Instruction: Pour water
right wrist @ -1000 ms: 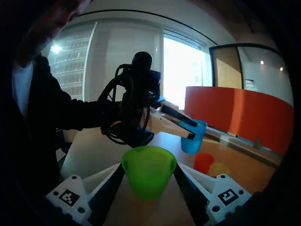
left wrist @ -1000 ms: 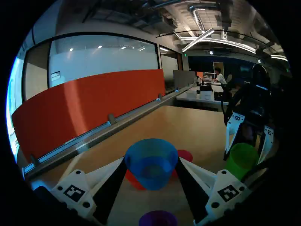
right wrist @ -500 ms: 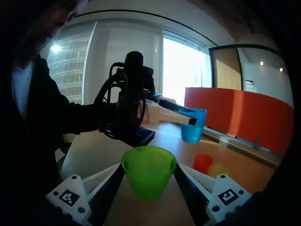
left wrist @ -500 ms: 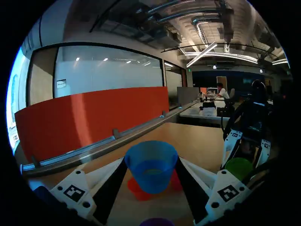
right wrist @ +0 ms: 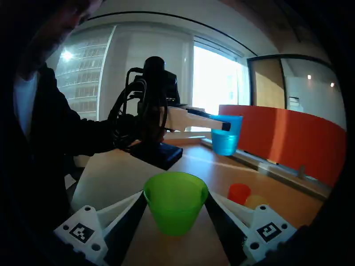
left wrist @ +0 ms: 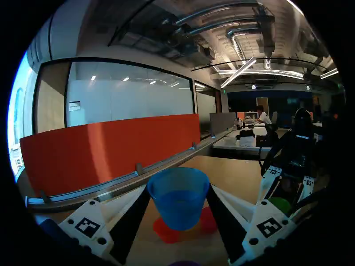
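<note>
While left claw [left wrist: 178, 191] grips blue cup [left wrist: 179, 212], right claw [right wrist: 175, 198] green cup [right wrist: 175, 215], above wooden desk [right wrist: 222, 170] (orange divider [left wrist: 111, 150]).

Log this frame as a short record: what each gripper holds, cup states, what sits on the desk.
Left gripper: shut on translucent blue plastic cup, upright, held above the wooden desk, seemingly part-filled
Right gripper: shut on translucent green plastic cup, upright
On desk: red plastic cup, yellow plastic cup beside it
Pouring: not yet begun
</note>
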Tool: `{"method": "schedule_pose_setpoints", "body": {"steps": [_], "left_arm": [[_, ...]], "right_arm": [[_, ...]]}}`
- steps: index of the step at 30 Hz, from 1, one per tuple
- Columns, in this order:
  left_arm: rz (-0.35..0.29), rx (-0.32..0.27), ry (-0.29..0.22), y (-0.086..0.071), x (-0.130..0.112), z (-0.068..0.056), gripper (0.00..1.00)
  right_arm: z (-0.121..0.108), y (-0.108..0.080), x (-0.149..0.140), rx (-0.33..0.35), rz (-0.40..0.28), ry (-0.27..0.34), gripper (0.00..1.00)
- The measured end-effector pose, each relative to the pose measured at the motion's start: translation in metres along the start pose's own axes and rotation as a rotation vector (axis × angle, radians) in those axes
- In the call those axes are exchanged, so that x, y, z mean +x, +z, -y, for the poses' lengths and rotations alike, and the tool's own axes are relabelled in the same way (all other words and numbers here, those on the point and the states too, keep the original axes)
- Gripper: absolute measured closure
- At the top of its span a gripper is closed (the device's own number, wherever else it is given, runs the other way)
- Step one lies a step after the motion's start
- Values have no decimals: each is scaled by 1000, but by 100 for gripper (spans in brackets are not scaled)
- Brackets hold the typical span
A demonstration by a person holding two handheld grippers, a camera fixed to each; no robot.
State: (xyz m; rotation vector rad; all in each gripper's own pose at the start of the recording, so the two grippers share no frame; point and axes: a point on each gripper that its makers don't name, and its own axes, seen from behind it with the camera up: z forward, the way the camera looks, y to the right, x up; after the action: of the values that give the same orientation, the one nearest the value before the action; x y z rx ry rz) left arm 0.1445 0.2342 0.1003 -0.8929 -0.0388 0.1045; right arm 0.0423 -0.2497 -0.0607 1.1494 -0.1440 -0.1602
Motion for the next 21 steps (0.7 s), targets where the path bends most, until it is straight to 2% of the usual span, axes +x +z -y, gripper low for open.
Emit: {"method": "schedule_pose_setpoints", "body": {"steps": [17,21], "left_arm": [[-8,-9,0,-22,17,-3,14],[-2,-3,3,-26,16,1,14]], "right_arm": [[5,5,7,-6,-7,-18,8],[6,7,5,-6,0,-17,8]]}}
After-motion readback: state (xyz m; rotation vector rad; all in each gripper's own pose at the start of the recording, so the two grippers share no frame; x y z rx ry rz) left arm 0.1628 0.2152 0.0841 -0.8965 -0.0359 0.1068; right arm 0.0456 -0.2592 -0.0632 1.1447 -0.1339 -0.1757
